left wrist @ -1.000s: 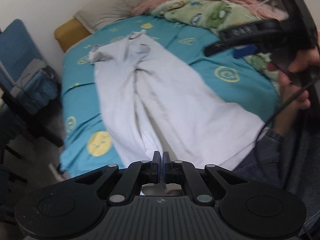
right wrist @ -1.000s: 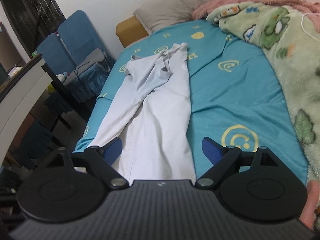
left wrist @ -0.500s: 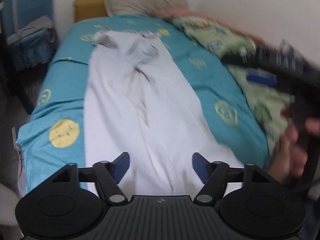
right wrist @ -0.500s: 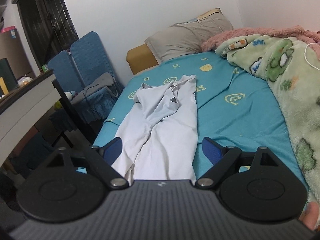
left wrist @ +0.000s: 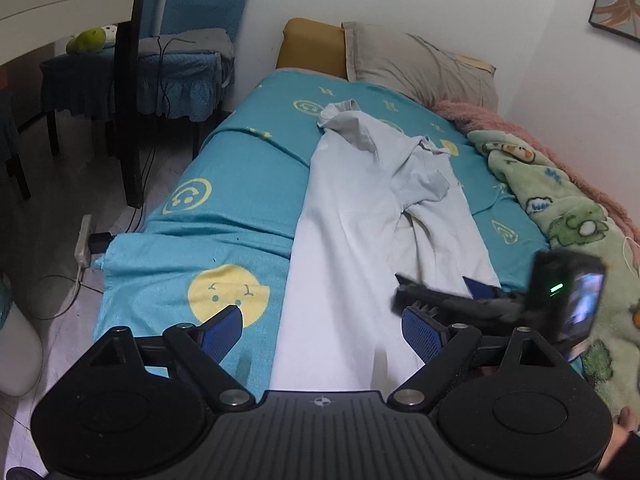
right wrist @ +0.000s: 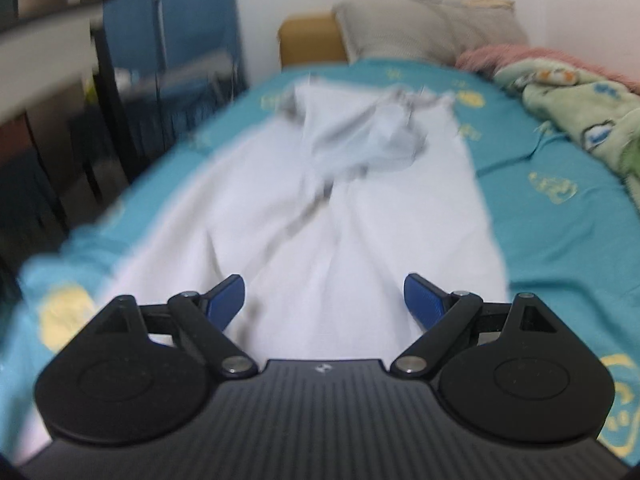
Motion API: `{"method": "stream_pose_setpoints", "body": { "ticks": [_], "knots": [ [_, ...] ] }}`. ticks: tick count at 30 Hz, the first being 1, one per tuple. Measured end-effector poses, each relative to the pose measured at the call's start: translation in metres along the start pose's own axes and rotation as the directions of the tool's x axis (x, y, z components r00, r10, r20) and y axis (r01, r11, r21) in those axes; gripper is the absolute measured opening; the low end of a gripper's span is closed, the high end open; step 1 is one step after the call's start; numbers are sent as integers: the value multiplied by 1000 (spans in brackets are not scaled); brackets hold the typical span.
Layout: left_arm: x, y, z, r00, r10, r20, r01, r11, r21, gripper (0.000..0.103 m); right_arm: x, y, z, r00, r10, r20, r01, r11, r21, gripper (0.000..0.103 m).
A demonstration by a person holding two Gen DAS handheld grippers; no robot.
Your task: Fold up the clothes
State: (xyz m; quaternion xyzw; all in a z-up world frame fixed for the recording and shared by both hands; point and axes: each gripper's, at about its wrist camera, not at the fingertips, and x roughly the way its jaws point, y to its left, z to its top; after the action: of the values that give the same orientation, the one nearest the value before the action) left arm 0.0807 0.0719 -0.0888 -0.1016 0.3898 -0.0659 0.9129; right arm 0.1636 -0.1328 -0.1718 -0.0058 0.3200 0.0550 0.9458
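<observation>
Pale grey trousers (left wrist: 352, 220) (right wrist: 340, 216) lie lengthwise on the bed's turquoise sheet (left wrist: 224, 168) (right wrist: 560, 224), waistband bunched at the far end, leg ends nearest me. My left gripper (left wrist: 322, 326) hovers over the near leg ends, its jaws opening wide, nothing pinched between the blue pads. In the left wrist view the right gripper (left wrist: 444, 294) shows low over the right leg hem. In its own blurred view the right gripper (right wrist: 325, 296) is open above the cloth, holding nothing.
A grey pillow (left wrist: 416, 64) and ochre cushion (left wrist: 310, 42) lie at the head. A green cartoon blanket (left wrist: 560, 216) and pink throw (left wrist: 496, 120) fill the right side. Left of the bed stand a blue-covered chair (left wrist: 176, 68), cables and a power strip (left wrist: 83, 242) on the floor.
The left gripper went from shut to wide open and rolled upright over the leg ends. The right gripper dropped low toward the trousers' near end, its view now blurred.
</observation>
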Motion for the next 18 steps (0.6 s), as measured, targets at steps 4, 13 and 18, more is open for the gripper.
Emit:
{"method": "stream_pose_setpoints", "body": {
  "ticks": [4, 13, 18],
  "knots": [
    [14, 4, -4, 999, -3, -35, 2, 1000, -20, 89, 1, 5, -4, 1000, -16, 4, 16, 1000, -23, 91],
    [15, 5, -7, 999, -1, -39, 0, 1000, -27, 89, 1, 4, -3, 1000, -22, -1, 22, 1000, -7, 91],
    [-1, -6, -10, 1000, 5, -6, -4, 1000, 12, 89, 1, 4, -3, 1000, -21, -3, 21, 1000, -5, 91]
  ]
}}
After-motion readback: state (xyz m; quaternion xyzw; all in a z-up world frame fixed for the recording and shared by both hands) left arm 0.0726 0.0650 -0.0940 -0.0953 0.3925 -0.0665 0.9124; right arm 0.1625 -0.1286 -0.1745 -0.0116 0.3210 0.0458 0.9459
